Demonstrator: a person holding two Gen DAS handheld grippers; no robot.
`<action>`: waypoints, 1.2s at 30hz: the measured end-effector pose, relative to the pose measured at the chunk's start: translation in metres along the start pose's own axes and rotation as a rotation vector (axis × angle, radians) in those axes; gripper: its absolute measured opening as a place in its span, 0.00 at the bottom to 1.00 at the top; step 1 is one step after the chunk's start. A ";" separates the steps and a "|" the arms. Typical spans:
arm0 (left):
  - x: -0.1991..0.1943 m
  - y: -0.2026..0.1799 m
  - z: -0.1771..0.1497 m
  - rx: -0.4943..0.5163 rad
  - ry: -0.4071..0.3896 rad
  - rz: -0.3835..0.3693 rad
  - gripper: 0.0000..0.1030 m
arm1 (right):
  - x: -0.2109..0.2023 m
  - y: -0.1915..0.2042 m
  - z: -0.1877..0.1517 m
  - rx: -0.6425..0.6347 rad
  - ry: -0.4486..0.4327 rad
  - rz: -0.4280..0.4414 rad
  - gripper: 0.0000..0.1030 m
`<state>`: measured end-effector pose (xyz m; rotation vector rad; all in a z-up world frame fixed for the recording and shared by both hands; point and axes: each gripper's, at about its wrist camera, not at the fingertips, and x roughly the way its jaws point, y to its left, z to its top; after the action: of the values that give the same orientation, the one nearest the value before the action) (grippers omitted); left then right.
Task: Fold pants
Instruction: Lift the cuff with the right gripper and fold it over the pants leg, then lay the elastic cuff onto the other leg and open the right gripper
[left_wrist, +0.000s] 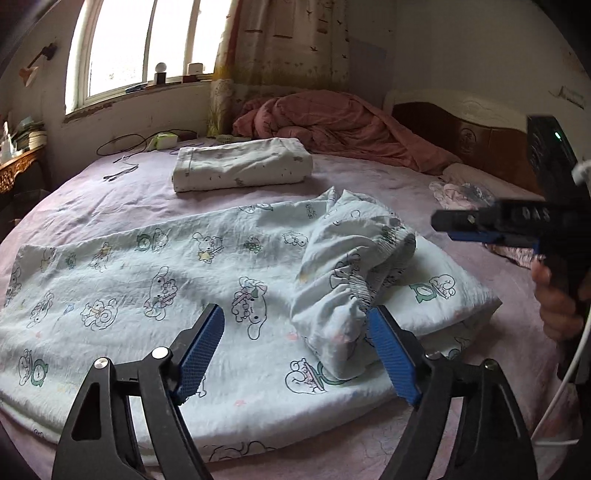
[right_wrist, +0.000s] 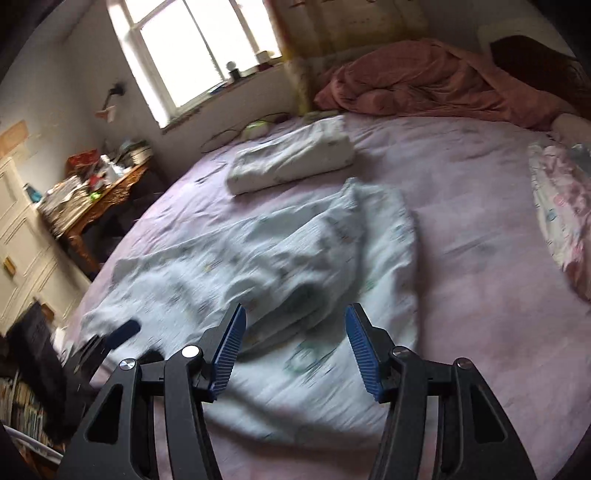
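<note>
The pants (left_wrist: 155, 280) are pale blue with cartoon prints and lie spread along the lilac bed sheet (left_wrist: 369, 177). Their elastic waistband (left_wrist: 354, 280) is bunched up and folded back over the legs at the right end. My left gripper (left_wrist: 295, 312) hovers low over the pants, open, and the bunched waist end lies just by its right finger (left_wrist: 391, 350). My right gripper (right_wrist: 295, 310) is open and holds nothing above the blurred pants (right_wrist: 258, 251). In the left wrist view the right gripper (left_wrist: 454, 225) shows side-on at the right, held by a hand (left_wrist: 557, 302).
A folded white cloth (left_wrist: 242, 164) lies beyond the pants. A rumpled pink quilt (left_wrist: 332, 125) lies by the headboard (left_wrist: 480, 144). Pink garments (right_wrist: 561, 206) sit at the right of the bed. Cables (left_wrist: 122, 144) lie near the window. A cluttered side table (right_wrist: 92, 192) stands left of the bed.
</note>
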<state>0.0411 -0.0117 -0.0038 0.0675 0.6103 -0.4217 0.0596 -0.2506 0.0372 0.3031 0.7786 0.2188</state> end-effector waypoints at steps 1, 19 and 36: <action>0.005 -0.005 0.001 0.018 0.018 0.012 0.74 | 0.008 -0.006 0.007 0.020 0.021 0.006 0.56; 0.030 0.017 0.005 -0.095 0.066 -0.075 0.65 | 0.106 0.046 0.065 0.035 0.185 0.102 0.14; 0.048 0.022 0.004 -0.167 0.085 -0.066 0.67 | 0.136 0.128 0.106 0.043 0.297 0.263 0.13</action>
<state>0.0879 -0.0099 -0.0288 -0.0946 0.7312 -0.4320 0.2191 -0.1097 0.0636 0.4195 1.0376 0.5033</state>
